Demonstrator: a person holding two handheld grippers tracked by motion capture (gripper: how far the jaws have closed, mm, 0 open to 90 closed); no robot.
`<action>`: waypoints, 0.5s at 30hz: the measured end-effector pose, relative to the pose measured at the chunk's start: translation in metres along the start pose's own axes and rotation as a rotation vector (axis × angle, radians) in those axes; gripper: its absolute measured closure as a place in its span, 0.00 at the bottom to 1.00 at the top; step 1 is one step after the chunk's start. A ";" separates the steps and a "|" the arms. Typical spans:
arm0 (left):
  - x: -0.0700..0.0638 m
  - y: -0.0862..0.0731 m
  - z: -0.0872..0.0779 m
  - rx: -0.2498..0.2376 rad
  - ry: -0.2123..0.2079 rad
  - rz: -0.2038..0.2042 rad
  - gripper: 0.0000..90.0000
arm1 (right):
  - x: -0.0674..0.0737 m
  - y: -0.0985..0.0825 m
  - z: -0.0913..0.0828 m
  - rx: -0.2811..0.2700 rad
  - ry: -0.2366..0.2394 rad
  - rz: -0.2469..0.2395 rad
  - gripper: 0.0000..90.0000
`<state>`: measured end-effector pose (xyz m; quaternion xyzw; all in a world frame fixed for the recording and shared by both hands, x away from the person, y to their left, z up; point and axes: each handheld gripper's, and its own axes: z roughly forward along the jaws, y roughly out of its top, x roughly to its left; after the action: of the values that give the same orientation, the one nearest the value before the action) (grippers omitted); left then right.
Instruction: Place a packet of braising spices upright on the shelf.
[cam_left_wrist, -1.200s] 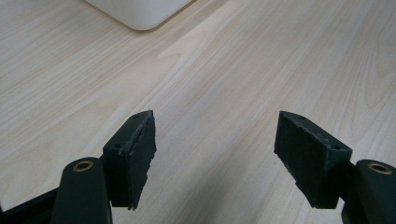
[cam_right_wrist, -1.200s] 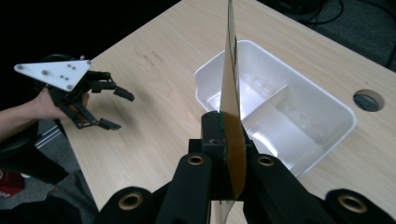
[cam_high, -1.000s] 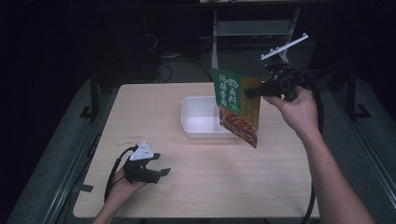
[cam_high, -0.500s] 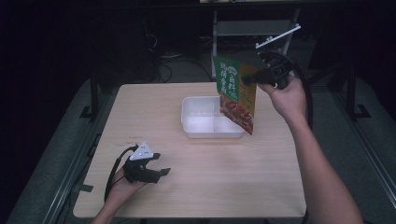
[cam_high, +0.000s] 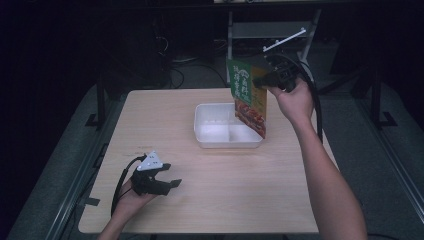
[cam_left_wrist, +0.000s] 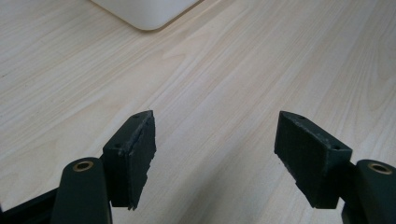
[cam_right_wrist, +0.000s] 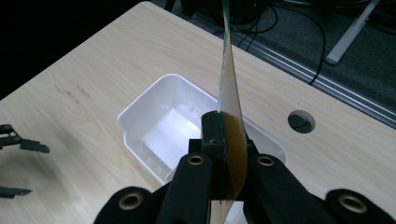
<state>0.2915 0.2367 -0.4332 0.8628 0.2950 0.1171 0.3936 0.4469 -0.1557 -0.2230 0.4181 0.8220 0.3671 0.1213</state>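
A flat green and orange food pouch (cam_high: 248, 97) hangs upright above the right end of a white two-compartment tray (cam_high: 206, 137), with my right gripper (cam_high: 262, 83) shut on its upper edge. In the right gripper view the pouch (cam_right_wrist: 229, 102) shows edge-on, pinched in my right gripper (cam_right_wrist: 227, 140) over the tray (cam_right_wrist: 133, 112). My left gripper (cam_high: 167, 176) rests low over the table's front left, open, nothing between its jaws. In the left gripper view my left gripper (cam_left_wrist: 215, 140) has bare wood between its pads, and a corner of the tray (cam_left_wrist: 144, 11) lies ahead.
The light wooden table (cam_high: 165, 110) stands over a dark floor with cables behind it. A round cable hole (cam_right_wrist: 301, 121) sits in the tabletop beyond the tray. A white bar (cam_high: 284, 40) sticks out behind the right hand.
The right hand has carried the pouch leftward and a little down, from beside the tray's right edge to over its right end. The left gripper has stayed put.
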 end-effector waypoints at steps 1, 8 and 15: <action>0.000 0.000 0.000 -0.002 0.000 0.003 0.32 | -0.001 0.001 0.004 -0.007 0.000 0.001 1.00; 0.000 0.000 -0.001 -0.007 0.001 0.002 0.32 | -0.005 0.002 0.018 -0.015 -0.015 -0.003 1.00; 0.000 0.000 -0.001 -0.008 0.001 0.002 0.32 | -0.004 -0.001 0.033 -0.008 -0.027 -0.020 1.00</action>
<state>0.2913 0.2374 -0.4323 0.8613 0.2940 0.1191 0.3969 0.4658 -0.1429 -0.2472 0.4142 0.8230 0.3636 0.1379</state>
